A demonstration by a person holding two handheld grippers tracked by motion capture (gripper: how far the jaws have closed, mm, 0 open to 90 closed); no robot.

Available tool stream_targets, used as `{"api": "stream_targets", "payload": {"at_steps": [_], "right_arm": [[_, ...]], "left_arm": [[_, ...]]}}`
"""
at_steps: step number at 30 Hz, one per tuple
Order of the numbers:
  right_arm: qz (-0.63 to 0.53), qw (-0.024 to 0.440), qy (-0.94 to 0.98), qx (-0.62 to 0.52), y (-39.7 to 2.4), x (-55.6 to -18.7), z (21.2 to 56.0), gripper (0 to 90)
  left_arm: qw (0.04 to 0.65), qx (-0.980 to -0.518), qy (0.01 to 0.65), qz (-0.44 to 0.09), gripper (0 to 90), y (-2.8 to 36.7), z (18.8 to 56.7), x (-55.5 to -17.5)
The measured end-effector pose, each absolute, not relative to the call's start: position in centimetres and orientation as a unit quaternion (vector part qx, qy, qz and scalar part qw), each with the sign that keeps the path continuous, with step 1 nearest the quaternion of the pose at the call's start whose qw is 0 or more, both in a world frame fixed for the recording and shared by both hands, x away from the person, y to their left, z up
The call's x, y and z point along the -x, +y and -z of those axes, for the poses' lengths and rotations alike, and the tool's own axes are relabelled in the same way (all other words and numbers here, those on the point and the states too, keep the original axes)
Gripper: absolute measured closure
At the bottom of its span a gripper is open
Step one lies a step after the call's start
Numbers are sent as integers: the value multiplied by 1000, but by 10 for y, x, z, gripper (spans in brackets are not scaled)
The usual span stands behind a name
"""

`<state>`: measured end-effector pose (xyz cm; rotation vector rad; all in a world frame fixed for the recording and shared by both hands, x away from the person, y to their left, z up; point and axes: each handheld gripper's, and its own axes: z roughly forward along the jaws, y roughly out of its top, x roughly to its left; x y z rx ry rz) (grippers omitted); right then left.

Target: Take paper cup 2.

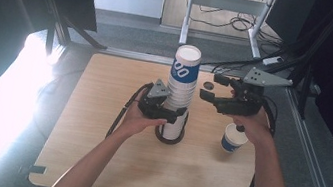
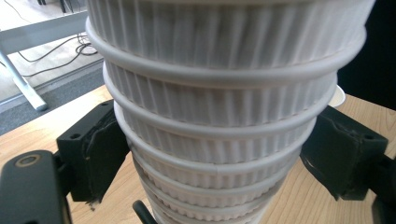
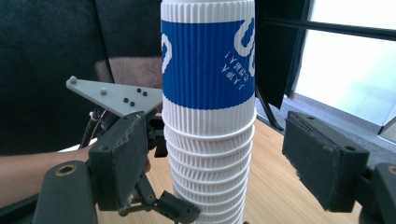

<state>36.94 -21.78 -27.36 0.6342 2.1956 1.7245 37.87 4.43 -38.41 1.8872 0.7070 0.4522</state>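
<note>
A tall stack of upturned ribbed white paper cups (image 1: 182, 83) stands mid-table on a dark round base; the top cup wears a blue band (image 3: 208, 70). My left gripper (image 1: 171, 116) is shut on the lower part of the stack, its pads (image 2: 105, 149) pressed against the rims on both sides. My right gripper (image 1: 210, 86) hovers open just to the right of the stack's upper half, jaws level. In the right gripper view its jaws (image 3: 224, 172) frame the stack (image 3: 210, 154) with a gap at each side. A single blue-banded cup (image 1: 234, 138) stands below the right hand.
The wooden table (image 1: 96, 138) has bare room at the front and left. Behind it are a metal desk frame (image 1: 229, 4) and floor cables (image 1: 246, 22). Dark curtains hang at both sides. Gripper cables trail over the table near each hand.
</note>
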Motion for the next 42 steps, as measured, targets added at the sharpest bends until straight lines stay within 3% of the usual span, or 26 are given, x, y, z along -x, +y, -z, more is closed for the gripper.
{"api": "stream_targets", "payload": {"at_steps": [42], "right_arm": [[-592, 138, 765, -211, -159, -402, 244, 179]], "left_arm": [[510, -786, 293, -189, 133, 42, 384, -376]]}}
